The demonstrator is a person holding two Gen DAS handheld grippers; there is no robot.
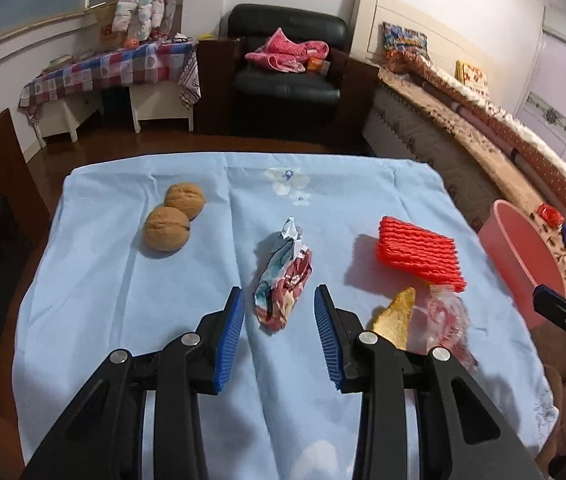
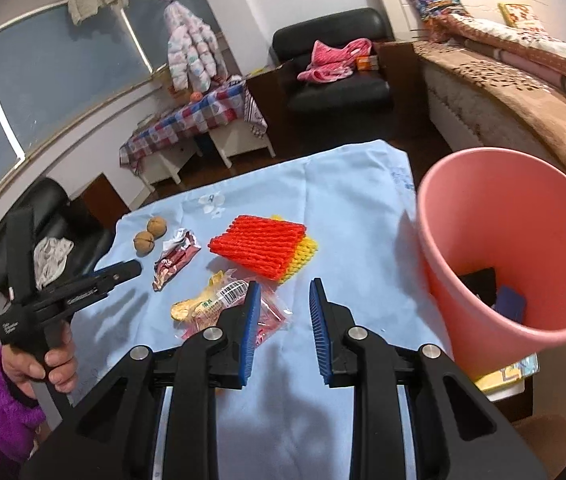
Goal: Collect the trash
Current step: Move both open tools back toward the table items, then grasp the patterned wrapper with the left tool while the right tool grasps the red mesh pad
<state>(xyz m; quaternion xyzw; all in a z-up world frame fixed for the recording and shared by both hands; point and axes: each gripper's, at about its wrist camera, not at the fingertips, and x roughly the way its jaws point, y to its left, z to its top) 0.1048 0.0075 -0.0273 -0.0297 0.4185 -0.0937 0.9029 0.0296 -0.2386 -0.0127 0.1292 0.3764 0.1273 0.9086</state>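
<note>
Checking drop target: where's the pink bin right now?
The pink bin stands off the right edge of the blue cloth, right of the red foam net, in the right wrist view.

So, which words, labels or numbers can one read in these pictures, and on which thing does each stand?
Nothing can be read well enough to quote.
On the yellow snack wrapper: a barcode label with digits too small to read, and green characters that are blurred.
On the left tool: white lettering along its body, too blurred to read.
</note>
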